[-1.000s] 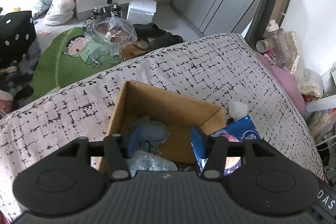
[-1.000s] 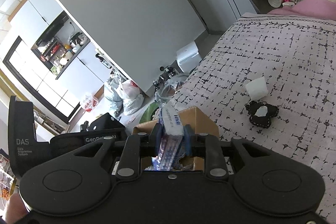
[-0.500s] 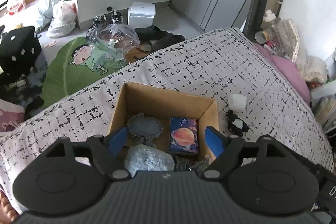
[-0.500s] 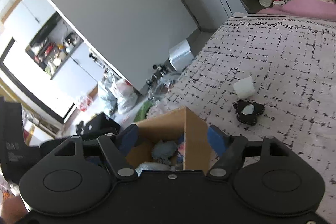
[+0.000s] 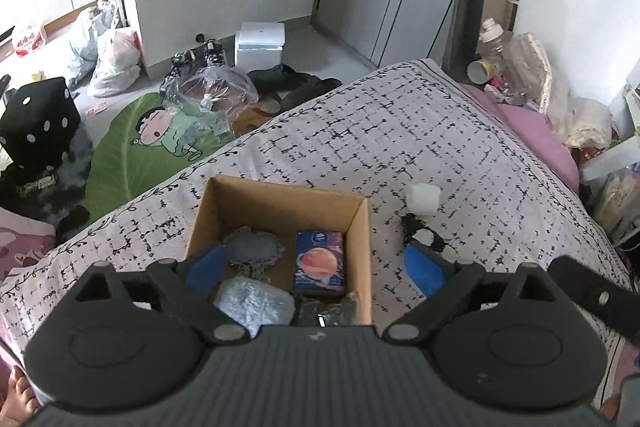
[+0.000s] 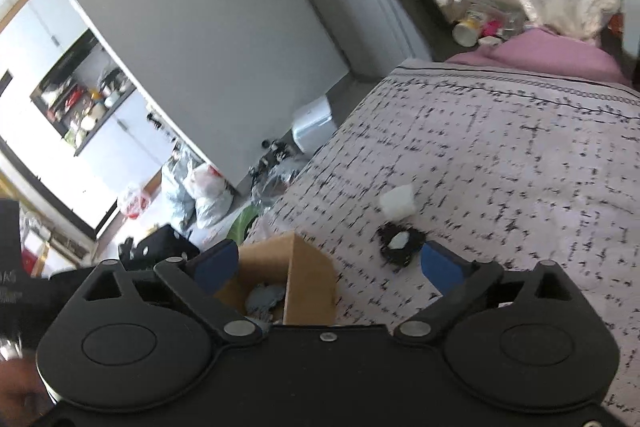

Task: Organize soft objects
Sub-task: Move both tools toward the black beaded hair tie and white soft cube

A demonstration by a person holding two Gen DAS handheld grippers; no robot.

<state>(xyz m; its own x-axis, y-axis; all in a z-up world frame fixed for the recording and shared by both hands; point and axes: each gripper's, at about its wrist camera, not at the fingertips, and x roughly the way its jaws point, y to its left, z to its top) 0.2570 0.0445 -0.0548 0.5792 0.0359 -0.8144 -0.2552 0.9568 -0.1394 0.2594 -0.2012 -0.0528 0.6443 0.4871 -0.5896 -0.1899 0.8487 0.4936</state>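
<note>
A cardboard box (image 5: 360,227) sits on the patterned bedspread (image 5: 360,147). Inside lie a blue tissue pack with a planet print (image 5: 319,263), a grey flat soft piece (image 5: 252,251), a silvery lump (image 5: 252,303) and dark items. My left gripper (image 5: 314,267) is open and empty above the box. Right of the box lie a white soft cube (image 5: 423,198) and a black flower-shaped pad (image 5: 420,233). My right gripper (image 6: 328,263) is open and empty over the box corner (image 6: 308,287), with the black pad (image 6: 400,245) and white cube (image 6: 397,201) just ahead.
The bed edge drops to a floor with a green cartoon mat (image 5: 140,143), bags, shoes and a white bin (image 5: 260,43). A pink pillow (image 5: 528,131) and clutter with a bottle (image 5: 496,43) lie at the bed's right side.
My right gripper opened and let the tissue pack drop into the box. Both grippers rose and opened wider; the right one swung right toward the black pad.
</note>
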